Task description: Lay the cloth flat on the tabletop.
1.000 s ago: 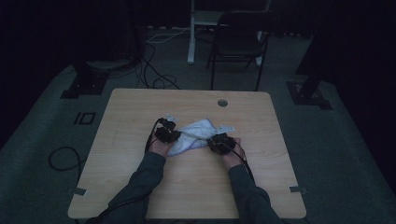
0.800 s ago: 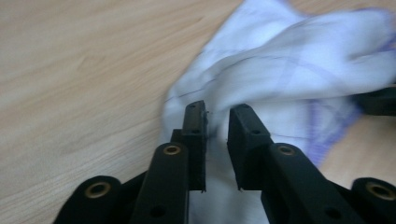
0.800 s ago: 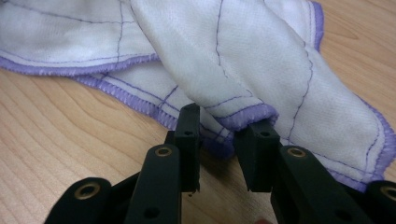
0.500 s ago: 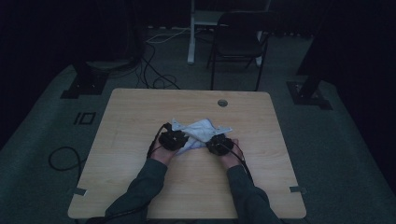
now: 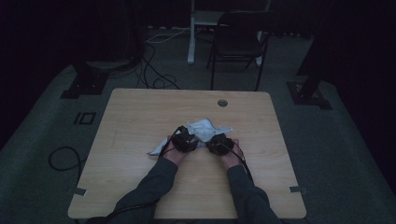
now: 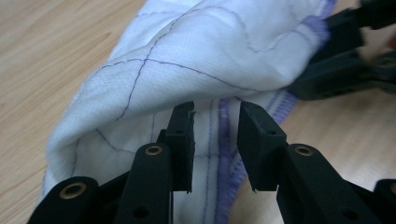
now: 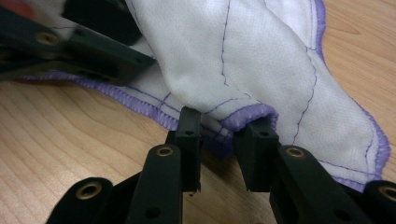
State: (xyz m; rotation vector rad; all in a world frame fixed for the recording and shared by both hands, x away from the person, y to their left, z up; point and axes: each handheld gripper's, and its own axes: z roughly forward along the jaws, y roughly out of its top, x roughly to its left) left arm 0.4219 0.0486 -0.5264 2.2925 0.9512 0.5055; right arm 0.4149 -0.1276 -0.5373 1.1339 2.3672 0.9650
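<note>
White quilted cloth with purple stitched hem lies crumpled on the tabletop, directly ahead of both grippers. Left gripper: jaws have just been opening, released, cloth between them. Right gripper: apparently grasping the folded hem.

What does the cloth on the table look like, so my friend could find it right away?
Look at the light wooden table in the dark room; near its middle, just ahead of the person's two hands, lies a crumpled cloth. It is white, with thin purple stitched lines crossing it and a thick purple sewn edge. It is the only soft thing there, bunched between the black left gripper and right gripper.
</note>
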